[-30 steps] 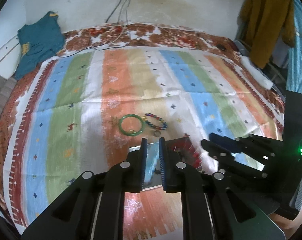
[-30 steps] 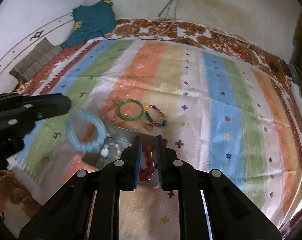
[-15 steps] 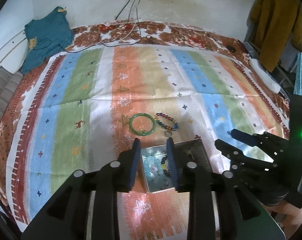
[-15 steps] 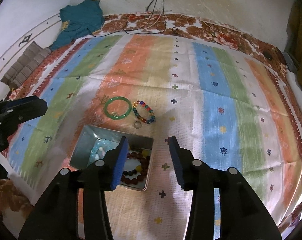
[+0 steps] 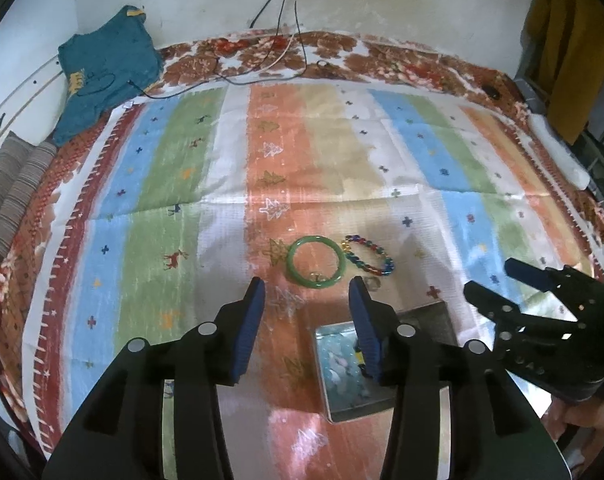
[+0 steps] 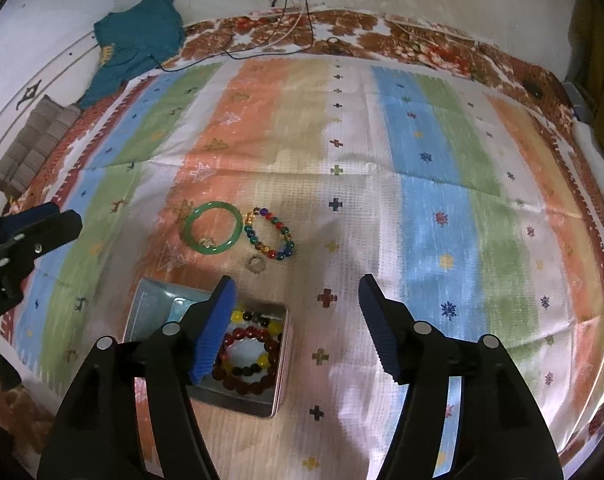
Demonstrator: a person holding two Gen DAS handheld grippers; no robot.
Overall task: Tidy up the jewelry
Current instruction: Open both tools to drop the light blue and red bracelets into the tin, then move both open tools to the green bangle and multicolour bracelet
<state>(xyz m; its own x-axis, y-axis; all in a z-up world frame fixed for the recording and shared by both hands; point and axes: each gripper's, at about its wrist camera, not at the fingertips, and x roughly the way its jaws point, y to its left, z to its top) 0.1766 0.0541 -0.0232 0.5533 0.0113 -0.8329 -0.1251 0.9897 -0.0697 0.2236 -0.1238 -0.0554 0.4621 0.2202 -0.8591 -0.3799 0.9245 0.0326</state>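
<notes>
Now, step: between pickups, some pieces in, three left out.
Bed cloth [image 6: 421, 200]: holds everything.
Tin box [image 6: 280, 360]: bracelets inside, under both grippers.
Left gripper [image 5: 305, 304]: wide open, empty; a second ago it was pinched on a blue bracelet.
Right gripper [image 6: 298, 300]: wide open, empty; was closed too.
Green bangle [image 6: 210, 232], bead bracelet [image 6: 268, 234], little ring [image 6: 257, 263]: on the cloth beyond the box.
Next: reach forward, close on one.

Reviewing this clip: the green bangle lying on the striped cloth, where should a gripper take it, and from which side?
The green bangle lies flat, so probably come from above and pinch across its band, one finger inside the ring, one outside. Its left arc looks best: the multicolored bead bracelet sits close on the right, and a small charm rests at the near edge. Both the left gripper and right gripper are open and empty.
</notes>
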